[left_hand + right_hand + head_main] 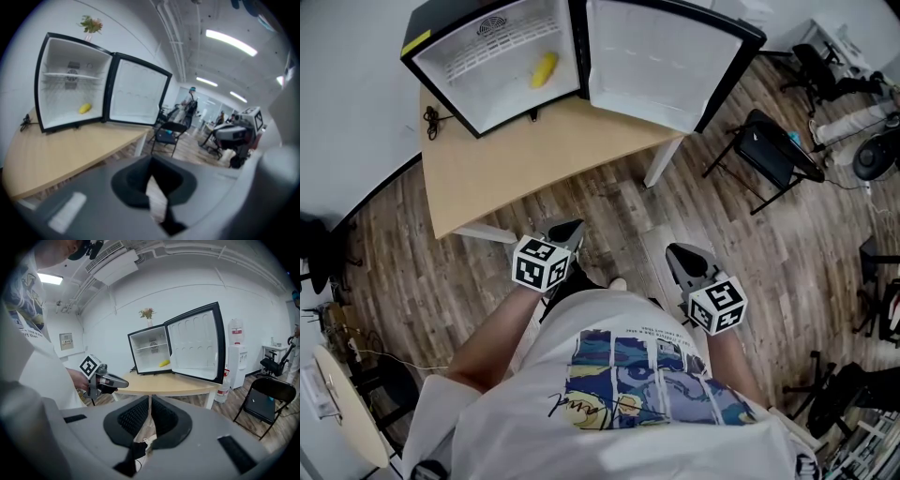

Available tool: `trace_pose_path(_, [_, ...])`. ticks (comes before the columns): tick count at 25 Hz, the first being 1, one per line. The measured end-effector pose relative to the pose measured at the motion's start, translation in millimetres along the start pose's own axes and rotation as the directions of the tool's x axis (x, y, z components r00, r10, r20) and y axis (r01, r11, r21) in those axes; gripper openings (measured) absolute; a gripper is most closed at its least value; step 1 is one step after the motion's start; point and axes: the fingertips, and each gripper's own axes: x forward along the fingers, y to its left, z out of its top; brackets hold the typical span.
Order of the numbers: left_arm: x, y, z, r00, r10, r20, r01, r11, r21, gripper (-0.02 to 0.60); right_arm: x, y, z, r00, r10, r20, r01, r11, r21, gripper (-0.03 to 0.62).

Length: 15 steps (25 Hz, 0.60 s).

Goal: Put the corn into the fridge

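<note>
The yellow corn (544, 68) lies inside the small open fridge (441, 84) standing on the wooden table (516, 164); it also shows on the fridge floor in the left gripper view as the corn (85, 108) and in the right gripper view as the corn (164, 363). My left gripper (572, 228) is held off the table's near edge, close to my body, shut with nothing in it (151, 159). My right gripper (675, 251) hangs over the floor beside it, jaws together and empty (151, 397). The left gripper (124, 382) is seen from the side in the right gripper view.
The fridge door (661, 56) stands wide open to the right, past the table's edge. A black folding chair (764, 150) stands on the wooden floor to the right of the table. Office chairs and gear crowd the far right. People stand far back (190, 101).
</note>
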Motion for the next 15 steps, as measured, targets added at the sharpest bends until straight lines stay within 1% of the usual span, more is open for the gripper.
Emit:
trace_pose_path(11, [11, -20, 3, 0.999, -0.052, -0.014, 0.052, 0.998, 0.038, 0.009, -4, -2, 2, 1.000, -0.016, 0.012, 0.016, 1.000, -0.002, 0.023])
trace_pose_path(15, [13, -23, 5, 0.998, -0.055, -0.017, 0.055, 0.997, 0.055, 0.009, -6, -5, 2, 1.000, -0.020, 0.017, 0.020, 1.000, -0.004, 0.023])
